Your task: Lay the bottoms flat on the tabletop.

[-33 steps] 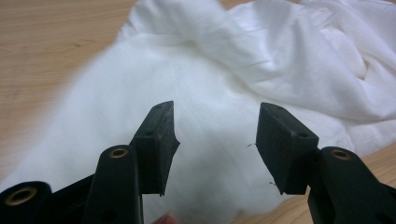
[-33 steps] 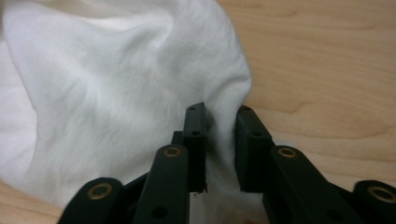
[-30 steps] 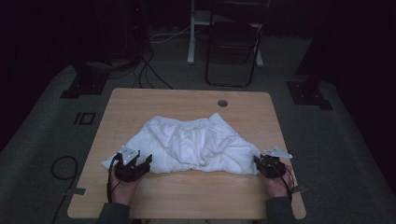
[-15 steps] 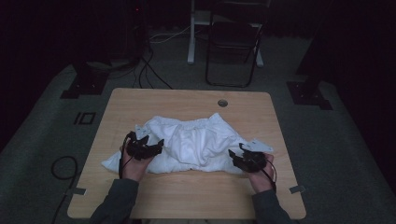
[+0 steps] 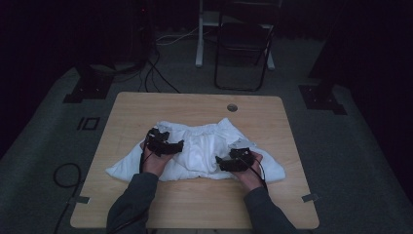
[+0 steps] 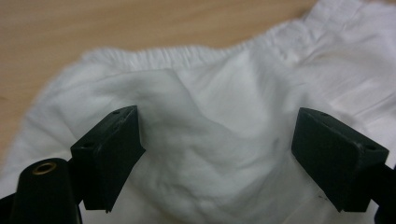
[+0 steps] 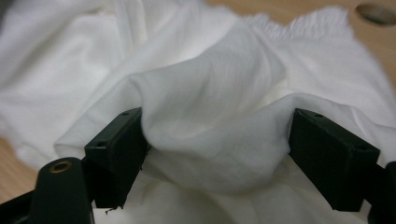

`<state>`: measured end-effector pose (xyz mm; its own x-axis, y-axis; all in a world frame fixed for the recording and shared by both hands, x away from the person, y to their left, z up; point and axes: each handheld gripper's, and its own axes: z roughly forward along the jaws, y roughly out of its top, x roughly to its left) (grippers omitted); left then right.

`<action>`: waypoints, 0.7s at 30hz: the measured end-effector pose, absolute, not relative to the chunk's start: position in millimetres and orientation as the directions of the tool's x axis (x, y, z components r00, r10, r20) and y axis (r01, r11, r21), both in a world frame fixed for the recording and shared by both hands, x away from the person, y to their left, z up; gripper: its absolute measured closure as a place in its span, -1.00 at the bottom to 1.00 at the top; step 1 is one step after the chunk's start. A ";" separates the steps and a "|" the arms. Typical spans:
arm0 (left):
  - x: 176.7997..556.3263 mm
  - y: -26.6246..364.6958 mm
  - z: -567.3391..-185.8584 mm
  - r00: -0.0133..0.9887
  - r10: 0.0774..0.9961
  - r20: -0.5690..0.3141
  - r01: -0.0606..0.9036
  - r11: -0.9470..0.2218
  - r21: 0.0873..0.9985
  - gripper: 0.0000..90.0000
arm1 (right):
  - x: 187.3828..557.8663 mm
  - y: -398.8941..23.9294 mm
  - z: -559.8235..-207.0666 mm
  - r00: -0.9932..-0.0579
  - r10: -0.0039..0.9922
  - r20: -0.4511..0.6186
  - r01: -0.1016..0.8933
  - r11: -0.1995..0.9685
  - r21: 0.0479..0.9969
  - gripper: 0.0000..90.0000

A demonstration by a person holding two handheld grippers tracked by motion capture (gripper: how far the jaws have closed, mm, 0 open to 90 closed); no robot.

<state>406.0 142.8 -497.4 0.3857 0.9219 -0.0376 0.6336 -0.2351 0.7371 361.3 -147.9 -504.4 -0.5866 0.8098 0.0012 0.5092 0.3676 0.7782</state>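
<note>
While both forearms reach in from the near edge, each hand carries a claw onto the white garment [image 5: 204, 146], which lies crumpled across the middle of the wooden surface [image 5: 272, 204]. Left claw [image 5: 165, 145]: jaws spread wide, cloth bulging between them but not clamped, seen in the left gripper view [image 6: 215, 154]. Right claw [image 5: 235, 161]: jaws also spread, a raised fold of fabric sitting between them and brushing both inner faces in the right gripper view [image 7: 215, 149]; not yet a pinch. Judgement: claws are set apart on either side of the heap, likely to gather or fold it evenly. Beyond the cloth, a gathered hem [image 6: 187, 51], then the cable hole [image 5: 232, 107]. Farther off, a folding chair [image 5: 243, 48] on the dark floor.
</note>
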 end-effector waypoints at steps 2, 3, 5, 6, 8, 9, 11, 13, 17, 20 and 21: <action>409.0 141.9 -505.2 0.390 0.920 -0.043 0.659 -0.246 0.711 -0.56 | 366.7 -145.7 -511.7 -0.582 0.813 0.005 0.535 0.378 0.755 -0.48; 409.8 142.3 -508.8 0.393 0.918 -0.050 0.672 -0.250 0.697 -0.45 | 368.5 -145.2 -514.7 -0.577 0.817 0.005 0.549 0.383 0.743 -0.40; 409.8 144.4 -513.9 0.395 0.917 -0.055 0.692 -0.257 0.675 -0.06 | 371.1 -146.5 -518.4 -0.572 0.821 0.001 0.568 0.395 0.723 -0.05; 408.6 146.3 -514.7 0.392 0.918 -0.059 0.697 -0.254 0.671 0.14 | 371.2 -148.2 -518.9 -0.571 0.821 -0.004 0.574 0.403 0.713 0.23; 404.1 152.0 -511.5 0.388 0.918 -0.079 0.696 -0.236 0.679 0.54 | 368.0 -155.1 -516.9 -0.573 0.819 -0.012 0.573 0.411 0.709 0.68; 399.2 155.7 -507.2 0.384 0.919 -0.089 0.689 -0.221 0.690 0.80 | 363.3 -165.4 -513.0 -0.567 0.824 -0.010 0.572 0.402 0.716 0.85; 388.8 162.9 -498.4 0.388 0.916 -0.099 0.672 -0.208 0.711 0.87 | 356.0 -177.5 -508.2 -0.566 0.825 0.006 0.564 0.381 0.733 0.87; 376.5 168.8 -491.0 0.399 0.910 -0.111 0.652 -0.197 0.732 0.89 | 352.7 -181.8 -506.4 -0.565 0.825 0.006 0.561 0.378 0.737 0.89; 340.7 181.3 -477.2 0.440 0.891 -0.111 0.603 -0.202 0.772 0.91 | 325.4 -210.7 -493.6 -0.565 0.825 0.014 0.535 0.353 0.767 0.90; 310.7 189.5 -472.3 0.466 0.876 -0.125 0.584 -0.198 0.787 0.91 | 312.9 -222.9 -488.6 -0.572 0.820 0.034 0.530 0.338 0.778 0.89; 297.8 191.7 -473.0 0.473 0.871 -0.135 0.584 -0.195 0.788 0.91 | 306.3 -228.2 -486.5 -0.578 0.815 0.047 0.529 0.330 0.782 0.89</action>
